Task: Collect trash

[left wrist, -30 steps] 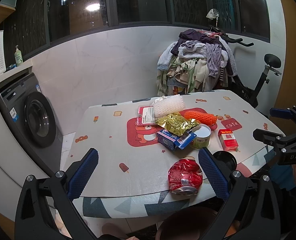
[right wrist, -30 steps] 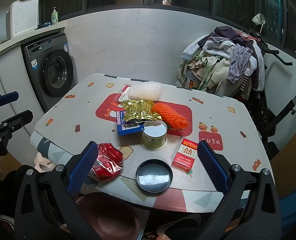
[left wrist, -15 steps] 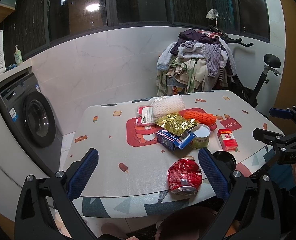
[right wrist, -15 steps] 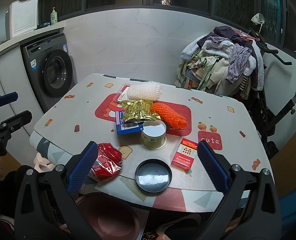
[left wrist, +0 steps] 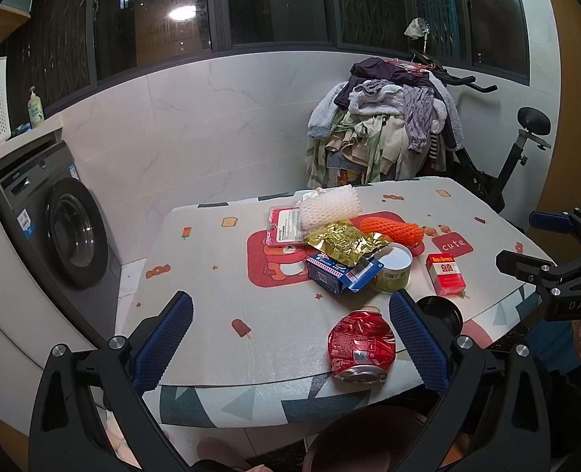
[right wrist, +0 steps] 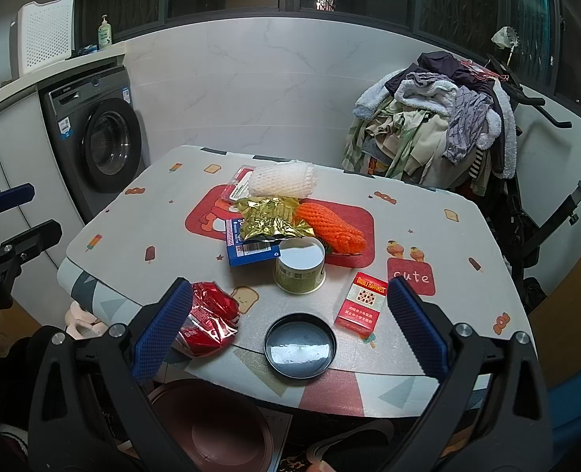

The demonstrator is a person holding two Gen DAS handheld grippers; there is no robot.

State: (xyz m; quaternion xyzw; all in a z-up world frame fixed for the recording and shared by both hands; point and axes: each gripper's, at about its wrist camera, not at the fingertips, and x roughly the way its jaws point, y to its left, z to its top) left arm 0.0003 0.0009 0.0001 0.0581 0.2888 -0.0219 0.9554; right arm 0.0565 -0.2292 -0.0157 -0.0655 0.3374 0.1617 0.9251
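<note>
Both tools hung wide apart at the near edge of the desk (right wrist: 447, 244), and neither had hold of anything. The left tool (left wrist: 290, 338) had its blue pads spread well clear of the crushed red can (left wrist: 361, 346), which lay between them near the desk's front edge, touching neither pad. The right tool (right wrist: 290, 326) was just as wide, its pads flanking a black round lid (right wrist: 300, 350) at the front edge without contact.

The trash sat clustered mid-desk: a gold foil wrapper (right wrist: 273, 218) lay over a blue box (right wrist: 251, 249), with an open tin (right wrist: 300, 269) just beside them. An orange foam net (right wrist: 333, 228) and a white foam net (right wrist: 282, 179) lay behind. A red cigarette pack (right wrist: 363, 305) rested near the lid. Below the desk edge stood a reddish-brown bin (right wrist: 216, 424).
</note>
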